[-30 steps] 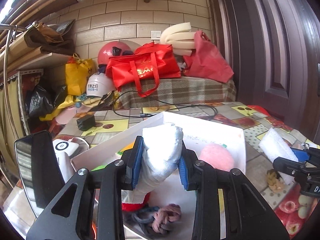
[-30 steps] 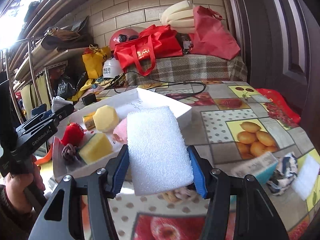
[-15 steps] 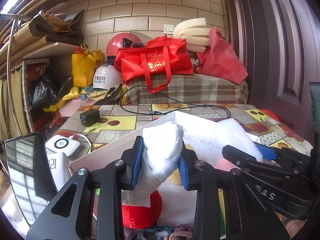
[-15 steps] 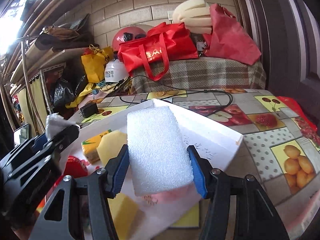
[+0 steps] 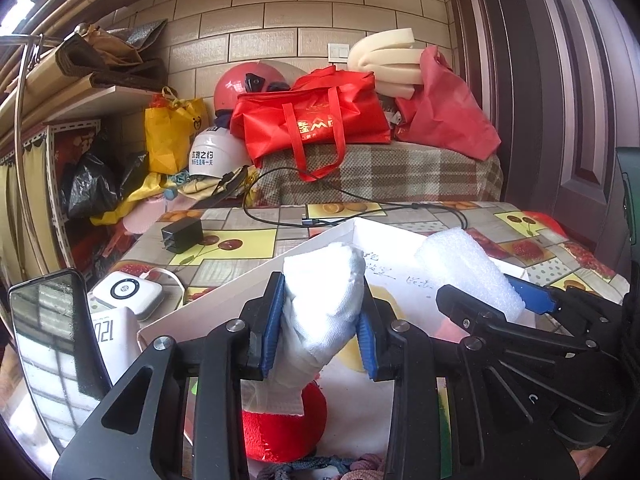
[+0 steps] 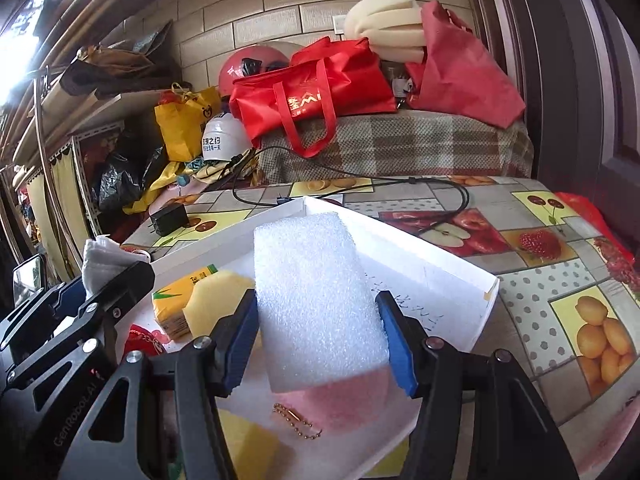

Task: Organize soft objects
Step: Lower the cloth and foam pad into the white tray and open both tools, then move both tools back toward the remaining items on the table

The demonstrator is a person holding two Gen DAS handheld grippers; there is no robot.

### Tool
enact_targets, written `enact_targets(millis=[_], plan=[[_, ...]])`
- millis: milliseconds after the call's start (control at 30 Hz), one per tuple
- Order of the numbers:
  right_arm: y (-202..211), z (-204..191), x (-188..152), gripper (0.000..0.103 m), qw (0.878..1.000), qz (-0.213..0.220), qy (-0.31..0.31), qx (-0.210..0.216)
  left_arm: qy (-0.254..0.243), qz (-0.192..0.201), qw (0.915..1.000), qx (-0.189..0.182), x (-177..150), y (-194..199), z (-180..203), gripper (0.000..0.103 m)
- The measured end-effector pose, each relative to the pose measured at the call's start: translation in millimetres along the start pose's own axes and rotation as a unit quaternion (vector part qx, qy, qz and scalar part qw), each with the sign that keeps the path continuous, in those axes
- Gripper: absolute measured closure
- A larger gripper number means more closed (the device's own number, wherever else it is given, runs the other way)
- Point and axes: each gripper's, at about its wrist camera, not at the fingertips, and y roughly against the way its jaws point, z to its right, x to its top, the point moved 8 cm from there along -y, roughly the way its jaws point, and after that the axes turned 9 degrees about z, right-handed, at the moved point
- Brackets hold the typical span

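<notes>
Since a second ago, the right gripper (image 6: 322, 338), clamping the white foam block (image 6: 316, 300), has moved over the white box (image 6: 436, 264). The left gripper (image 5: 320, 336) grips a rolled white cloth (image 5: 324, 304) above it. Only the right view shows yellow sponges (image 6: 212, 304) inside.

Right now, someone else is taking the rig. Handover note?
Left gripper: jaws shut on the rolled white cloth, held above the white tray.
Right gripper: jaws shut on the white foam block, also over the tray.
Already in the tray: yellow sponge, juice-pack-shaped item, red plush piece, pink sponge, gold bead chain, another yellow sponge.
Left: lower and release the cloth and the foam block into free tray space; neither is set down yet.
</notes>
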Motion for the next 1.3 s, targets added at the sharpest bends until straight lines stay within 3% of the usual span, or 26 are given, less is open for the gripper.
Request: enact_targets(millis=[100,167,267,533,700,933,1133,1300], plan=[[-2.3,7.0,-0.6,0.024,1.000,-0.005,-0.013,-0.011,0.006,0.008,0.9998,0.018,0.7,3.0,-4.9,0.063],[-3.9,14.8,-1.2,0.020,0.999,-0.009,-0.032,-0.015,0.009,0.017,0.9994,0.028,1.7,6.6,-7.1,0.030],[-3.0,23.5,-1.7,0.019,0.998,-0.008,-0.057,-0.019,0.014,0.026,0.9990,0.034,3.2,10.1,-10.8,0.006],[-1.8,25.3,-1.2,0.017,0.998,-0.006,-0.064,-0.021,0.015,0.032,0.9988,0.034,4.6,12.5,-11.6,0.003],[8.8,25.7,2.9,0.017,0.998,0.019,-0.058,-0.026,0.024,0.048,0.9980,0.033,9.0,19.8,-13.4,0.000],[32.8,32.2,-7.5,0.017,0.998,0.010,-0.048,-0.027,0.023,0.044,0.9988,0.005,6.7,33.0,-2.9,0.000],[74.0,54.8,-15.8,0.017,0.999,0.016,-0.018,-0.043,0.001,0.034,0.9980,-0.053,1.3,52.2,35.8,0.000],[121.1,92.5,-26.0,0.017,0.998,0.019,0.001,-0.061,-0.048,0.016,0.9891,-0.138,-7.5,74.0,98.3,0.000]])
